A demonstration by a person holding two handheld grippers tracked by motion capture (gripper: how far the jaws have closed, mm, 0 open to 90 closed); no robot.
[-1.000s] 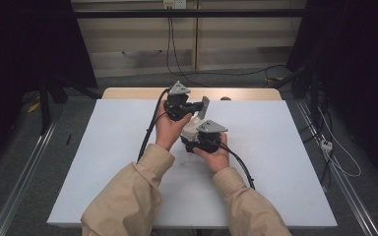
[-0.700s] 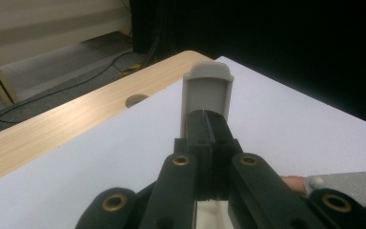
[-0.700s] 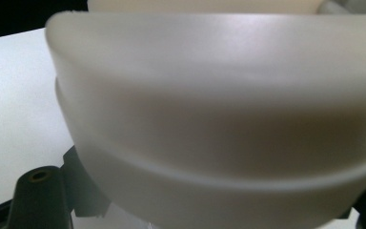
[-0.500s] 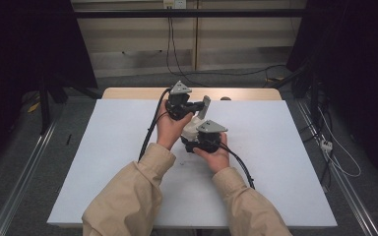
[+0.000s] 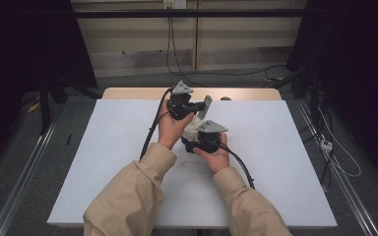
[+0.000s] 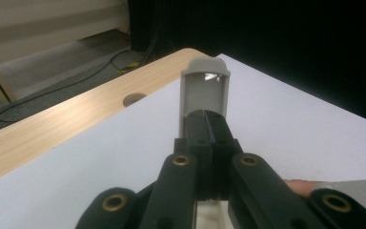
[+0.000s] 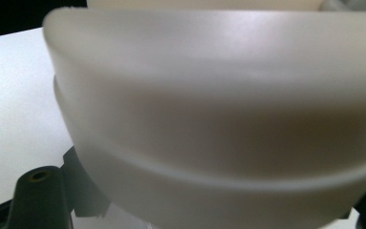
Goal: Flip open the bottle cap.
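Nothing has shifted since the earlier frames: both hands sit in the same spot near the middle of the white table (image 5: 103, 162), close together. From above, the left gripper (image 5: 199, 105) is farther from the person and the right gripper (image 5: 197, 140) is nearer, with a pale object (image 5: 192, 130) partly hidden between them.

In the left gripper view its jaws stand pressed together on the lower end of a grey flat piece (image 6: 204, 90) with a rounded top, which rises upright beyond them; the clamped end is covered by the jaws. A wooden strip (image 6: 52, 124) with a round hole (image 6: 134, 99) edges the table there.

In the right gripper view a cream, curved plastic body (image 7: 219, 119) sits right against the lens, blurred and cut off on three sides, so its shape cannot be made out. It hides the jaw tips, and whether that gripper is clamped on it cannot be told.

No writing or labels are readable anywhere.
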